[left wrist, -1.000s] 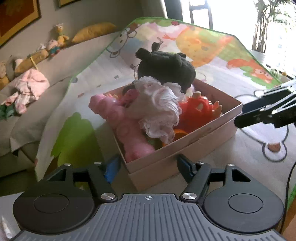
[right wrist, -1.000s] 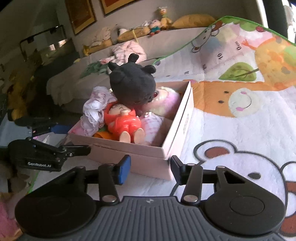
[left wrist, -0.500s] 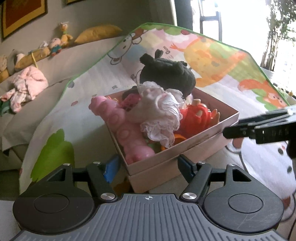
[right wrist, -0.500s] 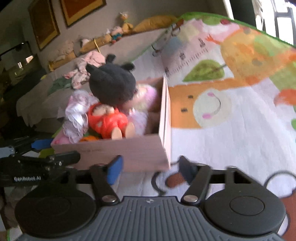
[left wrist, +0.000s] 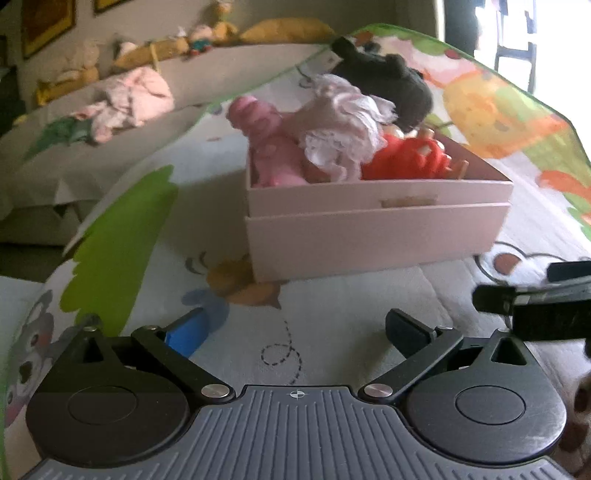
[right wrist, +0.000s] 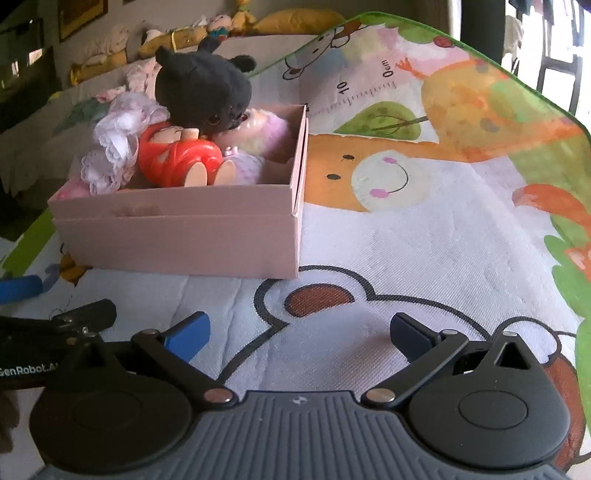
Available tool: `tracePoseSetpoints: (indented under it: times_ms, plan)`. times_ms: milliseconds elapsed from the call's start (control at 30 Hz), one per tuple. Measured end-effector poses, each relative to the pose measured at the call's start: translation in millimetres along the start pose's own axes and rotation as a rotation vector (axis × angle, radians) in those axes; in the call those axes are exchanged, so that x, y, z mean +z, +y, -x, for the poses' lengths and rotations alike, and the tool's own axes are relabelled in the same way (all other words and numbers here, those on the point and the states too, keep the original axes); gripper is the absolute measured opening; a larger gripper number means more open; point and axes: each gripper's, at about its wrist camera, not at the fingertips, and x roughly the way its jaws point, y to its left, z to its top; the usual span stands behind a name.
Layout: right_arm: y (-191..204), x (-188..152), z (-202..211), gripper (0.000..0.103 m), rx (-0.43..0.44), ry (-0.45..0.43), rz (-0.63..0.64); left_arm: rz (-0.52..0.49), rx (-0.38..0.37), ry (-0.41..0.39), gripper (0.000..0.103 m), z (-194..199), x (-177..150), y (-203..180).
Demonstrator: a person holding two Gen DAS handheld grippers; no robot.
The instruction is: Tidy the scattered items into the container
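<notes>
Pale pink cardboard box on cartoon play mat, lid nested under base, open top, piled full. Black plush on top at back, red doll lying feet-out near front wall, white lace frill beside it, pink plush at left end, lilac doll in far corner.

A home, likely a child's play area. A cartoon-printed play mat covers the floor. Stuffed toys line a sofa under framed pictures.
</notes>
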Motion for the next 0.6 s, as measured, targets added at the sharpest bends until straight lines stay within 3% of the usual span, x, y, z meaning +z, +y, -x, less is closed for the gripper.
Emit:
tracePoseSetpoints:
  times_ms: [600]
  plan:
    - [3.5,-19.8,15.2,0.103,-0.057,-0.057,-0.036,0.018,0.009,-0.005,0.103,2.0,-1.3,-0.3]
